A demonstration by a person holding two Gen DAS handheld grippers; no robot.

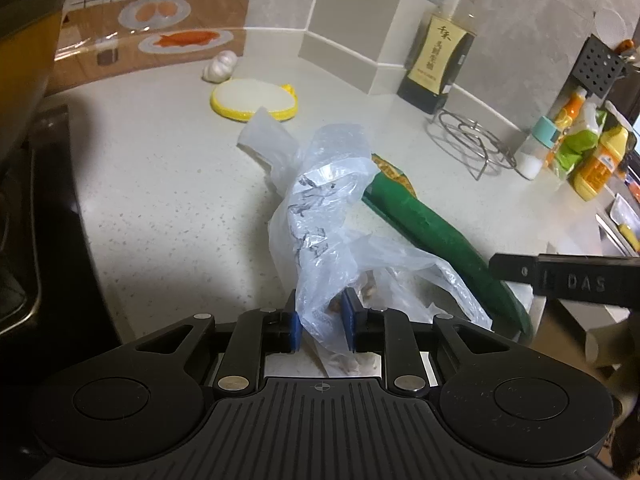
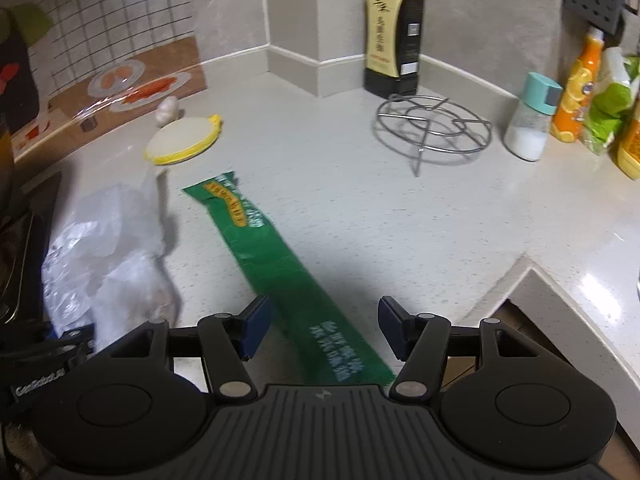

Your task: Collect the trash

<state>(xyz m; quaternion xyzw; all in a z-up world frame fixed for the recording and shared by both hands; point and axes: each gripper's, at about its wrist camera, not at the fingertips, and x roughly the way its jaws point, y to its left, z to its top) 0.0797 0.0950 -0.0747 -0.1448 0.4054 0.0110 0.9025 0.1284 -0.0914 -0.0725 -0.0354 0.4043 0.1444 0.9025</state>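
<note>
A crumpled clear plastic bag (image 1: pixel 324 216) lies on the light countertop (image 1: pixel 168 184); my left gripper (image 1: pixel 322 320) is shut on its near end, blue pads pinching the plastic. The bag also shows at the left of the right wrist view (image 2: pixel 108 248). A long green wrapper (image 2: pixel 280 272) with yellow and white print lies flat on the counter, running from mid-counter toward me. My right gripper (image 2: pixel 320 328) is open just above its near end, fingers on either side of it. The wrapper shows in the left wrist view (image 1: pixel 424 224), with the right gripper's finger (image 1: pixel 568 280) beside it.
A yellow-rimmed round sponge (image 2: pixel 184 140) and a garlic bulb (image 2: pixel 166 110) sit at the back left. A dark sauce bottle (image 2: pixel 394 36), wire trivet (image 2: pixel 432 128), salt shaker (image 2: pixel 530 120) and orange bottles (image 2: pixel 580 88) stand at the back right. The stove (image 1: pixel 36 240) is at left; the counter edge (image 2: pixel 520 272) at right.
</note>
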